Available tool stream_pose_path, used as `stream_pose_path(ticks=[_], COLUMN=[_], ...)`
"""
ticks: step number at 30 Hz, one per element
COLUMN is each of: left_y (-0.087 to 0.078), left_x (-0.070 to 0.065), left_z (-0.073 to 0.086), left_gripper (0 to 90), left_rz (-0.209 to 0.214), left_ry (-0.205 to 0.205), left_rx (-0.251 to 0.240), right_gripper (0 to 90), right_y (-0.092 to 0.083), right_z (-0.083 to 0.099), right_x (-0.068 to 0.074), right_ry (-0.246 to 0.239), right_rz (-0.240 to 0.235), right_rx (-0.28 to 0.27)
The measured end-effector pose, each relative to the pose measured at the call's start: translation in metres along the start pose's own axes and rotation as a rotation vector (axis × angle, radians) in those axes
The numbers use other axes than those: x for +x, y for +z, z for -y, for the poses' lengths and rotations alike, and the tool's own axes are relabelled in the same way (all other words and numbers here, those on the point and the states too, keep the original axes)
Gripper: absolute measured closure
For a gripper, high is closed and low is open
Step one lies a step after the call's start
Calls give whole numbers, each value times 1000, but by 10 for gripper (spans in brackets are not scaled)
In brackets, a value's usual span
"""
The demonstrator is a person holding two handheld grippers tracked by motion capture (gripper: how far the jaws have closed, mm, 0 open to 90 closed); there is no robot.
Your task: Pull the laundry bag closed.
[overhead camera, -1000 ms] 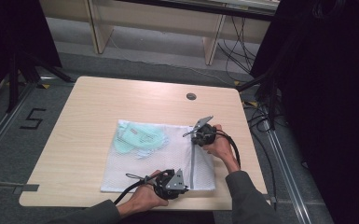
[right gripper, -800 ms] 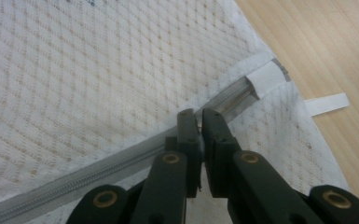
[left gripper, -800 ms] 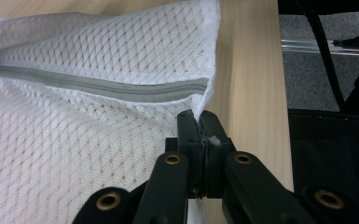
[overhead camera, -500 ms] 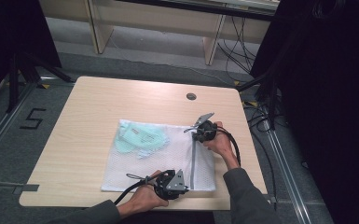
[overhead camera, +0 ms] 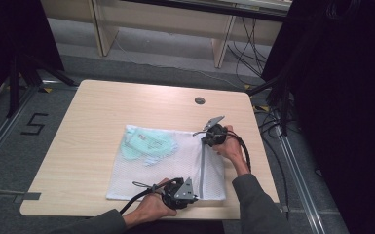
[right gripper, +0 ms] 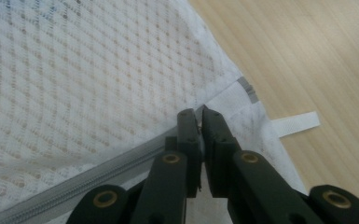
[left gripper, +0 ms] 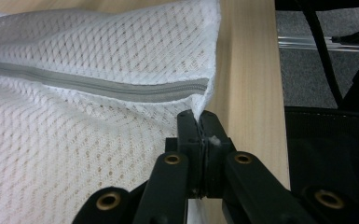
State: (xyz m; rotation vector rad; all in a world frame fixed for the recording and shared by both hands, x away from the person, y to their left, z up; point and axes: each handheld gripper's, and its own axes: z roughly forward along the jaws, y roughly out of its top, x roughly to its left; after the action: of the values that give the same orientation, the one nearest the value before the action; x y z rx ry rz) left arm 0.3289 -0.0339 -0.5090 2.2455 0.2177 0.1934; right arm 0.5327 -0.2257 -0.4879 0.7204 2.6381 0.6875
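White mesh fabric laundry bag (overhead camera: pixel 175 168) with a grey zipper (overhead camera: pixel 202 168) is lying flat in the lower centre of the high view, on the light wood-grain table (overhead camera: pixel 102 126), nearly square. Its zipper side is facing frame right; the zipper line is running near-vertically in that view, top end by the right gripper, bottom end by the left one. Open-weave netting is letting the table show through as beige dots. Pale green folded cloth (overhead camera: pixel 143 141) is sitting inside the bag's upper-left part, visible through the mesh. Left gripper (left gripper: pixel 199 122) at the bag's bottom-right corner: jaws are pressing together on the mesh corner right at the zipper's end, in the middle of the left gripper view. Right gripper (right gripper: pixel 199 117) at the bag's top-right end: jaws are standing nearly closed with a thin slit between the tips, pinching at the zipper end; what exactly sits between them is too small to tell. White fabric tab (right gripper: pixel 296 123) is sticking out from that corner onto bare table, right of the jaws.
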Motion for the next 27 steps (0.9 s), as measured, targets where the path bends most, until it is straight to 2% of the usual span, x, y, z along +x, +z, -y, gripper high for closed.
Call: stream_pose_path(ticks=[2, 3, 5, 6, 7, 8, 9, 14, 16, 18, 19, 20, 21, 22, 24, 25, 27], left_y=[-1, 1, 1, 0, 1, 1, 1, 2, 3, 4, 3, 1, 3, 2, 2, 2, 4], left_x=[0, -2, -1, 1, 0, 0, 0, 1, 1, 2, 3, 6, 3, 4, 4, 4, 4], left_z=[0, 0, 0, 0, 1, 1, 0, 0, 0, 0, 0, -1, 0, -1, -1, -1, -1], left_gripper=[888, 887, 887, 887, 887, 887, 887, 886, 887, 886, 886, 886, 886, 886, 884, 883, 880], left_rz=[9, -1, 7, 1, 2, 4, 4, -2, 0, 4, -3, 5, -4, -3, -5, -6, -10], left_ry=[31, 0, 2, 28, 0, -4, -3, -6, 15, -5, 12, 44, -8, 2, -9, -8, -16], left_rx=[27, -5, 3, 25, 4, 4, 4, -1, 18, 7, 2, 40, -6, 5, -4, -4, -9], right_gripper=[870, 870, 870, 870, 870, 870, 870, 870, 870, 870, 870, 870, 870, 869, 868, 867, 864], right_y=[0, 0, 0, 0, -1, -1, 0, 2, 3, 4, 4, 4, 4, 4, 4, 4, 5], right_z=[1, 1, 2, 2, 0, 0, -2, -5, -6, -7, -7, -7, -8, -8, -8, -7, -7], right_x=[-2, -3, -4, -4, -4, -4, -3, -2, -1, -1, 2, 2, 1, 0, 0, 2, 1], right_ry=[8, 15, 14, 11, 11, 11, 7, -3, -5, -18, 3, 3, -9, -12, -16, 12, 15], right_rz=[10, 13, 15, 23, 19, 19, 38, 44, 50, 51, 44, 44, 58, 55, 58, 52, 50], right_rx=[-6, 3, -8, -8, 14, 14, 18, 21, 20, 21, 32, 32, 17, 15, 12, 28, 24])
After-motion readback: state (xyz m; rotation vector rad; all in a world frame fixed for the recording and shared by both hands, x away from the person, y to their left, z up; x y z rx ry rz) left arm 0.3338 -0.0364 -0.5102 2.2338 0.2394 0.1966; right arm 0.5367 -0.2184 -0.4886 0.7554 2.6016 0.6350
